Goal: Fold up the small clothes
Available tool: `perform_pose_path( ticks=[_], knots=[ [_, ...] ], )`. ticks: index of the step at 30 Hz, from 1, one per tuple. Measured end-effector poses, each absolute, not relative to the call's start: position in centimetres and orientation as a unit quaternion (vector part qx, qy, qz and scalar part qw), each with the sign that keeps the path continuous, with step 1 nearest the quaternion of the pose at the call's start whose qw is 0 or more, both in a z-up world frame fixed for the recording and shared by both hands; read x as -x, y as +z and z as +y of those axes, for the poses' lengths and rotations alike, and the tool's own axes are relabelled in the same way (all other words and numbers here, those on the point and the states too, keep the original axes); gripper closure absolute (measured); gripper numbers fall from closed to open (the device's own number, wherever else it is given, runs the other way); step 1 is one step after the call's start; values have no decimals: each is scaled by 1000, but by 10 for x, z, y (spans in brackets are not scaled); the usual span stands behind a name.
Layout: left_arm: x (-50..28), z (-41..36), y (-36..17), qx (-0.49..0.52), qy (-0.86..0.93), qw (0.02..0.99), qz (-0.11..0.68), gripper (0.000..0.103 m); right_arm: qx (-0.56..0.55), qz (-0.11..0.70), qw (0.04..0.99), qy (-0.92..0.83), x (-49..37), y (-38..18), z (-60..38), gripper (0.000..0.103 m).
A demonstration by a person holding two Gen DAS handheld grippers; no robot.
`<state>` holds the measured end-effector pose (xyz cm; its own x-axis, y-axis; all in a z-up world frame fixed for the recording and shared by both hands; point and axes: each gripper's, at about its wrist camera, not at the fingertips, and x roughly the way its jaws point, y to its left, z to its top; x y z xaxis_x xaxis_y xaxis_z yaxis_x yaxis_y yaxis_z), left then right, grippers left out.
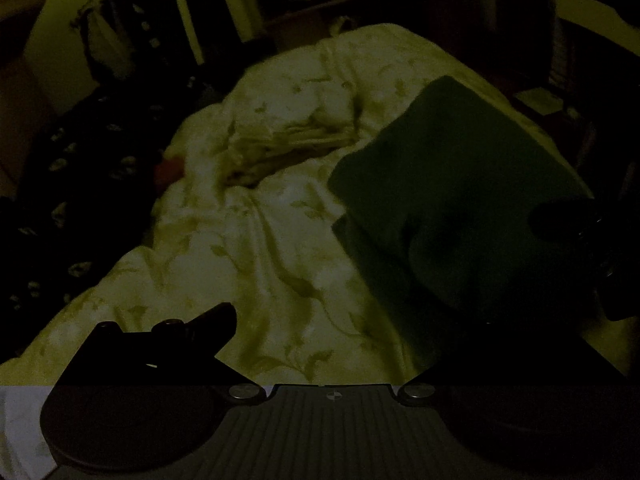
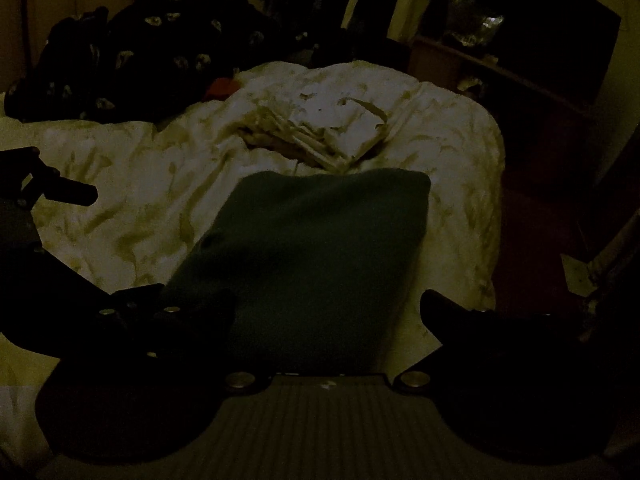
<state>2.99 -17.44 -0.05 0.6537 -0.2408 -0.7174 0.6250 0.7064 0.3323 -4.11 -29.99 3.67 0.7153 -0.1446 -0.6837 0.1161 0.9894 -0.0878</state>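
The room is very dark, and only broad shapes can be told. Nearest in the right wrist view, the right hand-held gripper [image 2: 326,312] has its fingers spread wide, one at each lower corner of the green cloth [image 2: 316,248], the pads pressing on nothing. The cloth lies folded into a rough rectangle on the bed [image 2: 120,184], flat on a pale leaf-patterned cover, and it is the landmark here.

In the left wrist view the green cloth [image 1: 452,200] sits to the right. The left hand-held gripper [image 1: 352,320] shows one finger [image 1: 216,320] at lower left over the bare cover; the other finger is lost in shadow against the cloth's near edge, so whether it is spread or pinching cannot be told. The same gripper shows in the right wrist view as a dark finger [image 2: 68,192] left of the cloth and apart from it. The right hand-held gripper [image 1: 568,224] shows as a dark shape at the cloth's right edge.

Just beyond the cloth's far edge lies a stack of folded pale cloths [image 2: 332,136], sunk in a rumple of the cover and not touching the green one. Further back and to the left of the cloth, a heap of dark fabric with pale prints [image 2: 140,48] lies on the bed, with a small red thing [image 2: 224,88] at its near edge. Beyond the cloth to the right, past the bed's edge, stands a dark low shelf [image 2: 520,72] with unclear things on it.
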Motion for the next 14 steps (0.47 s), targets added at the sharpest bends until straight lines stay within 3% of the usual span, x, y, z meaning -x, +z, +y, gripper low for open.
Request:
perform_pose_path(
  ticks=[14],
  knots=[
    [-26,-175,-3,-288,-264,862,323,0,9,375,924,-74,39,31,-305,2]
  ],
)
